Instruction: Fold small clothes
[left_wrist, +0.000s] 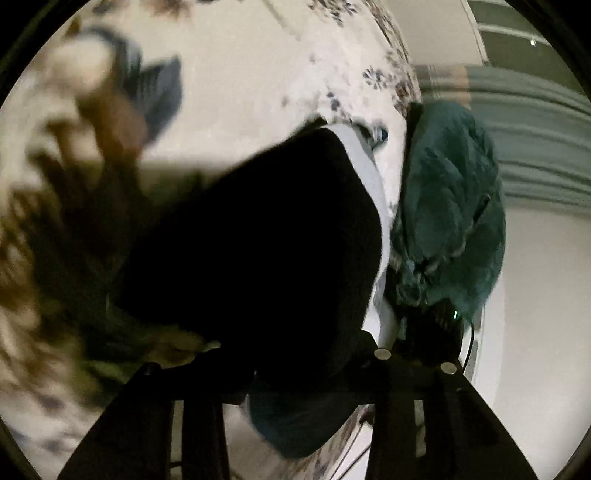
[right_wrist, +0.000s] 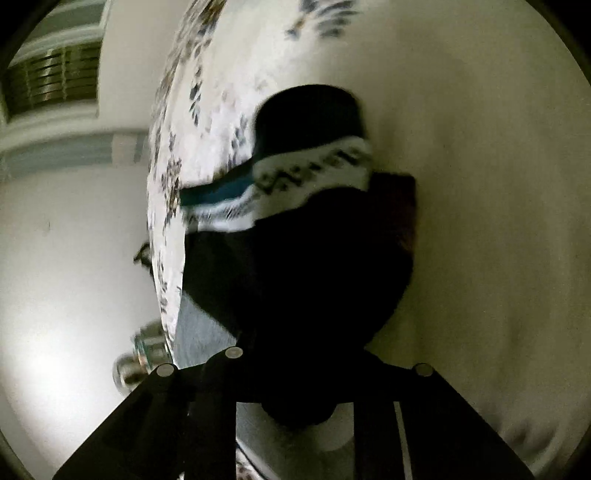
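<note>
Both hand-held grippers, left (left_wrist: 295, 373) and right (right_wrist: 295, 380), clamp one black garment (right_wrist: 295, 280); it stretches lengthwise away from them over the floral bedsheet (right_wrist: 207, 122).

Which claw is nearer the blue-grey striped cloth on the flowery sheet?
Left, probably. The blue-grey striped cloth lies ahead-left of the left claw; the right claw's view doesn't show it.

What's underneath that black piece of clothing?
The black garment lies on a white floral sheet. A white patterned band and a teal strip peek out beside it. Anything directly beneath stays hidden.
</note>
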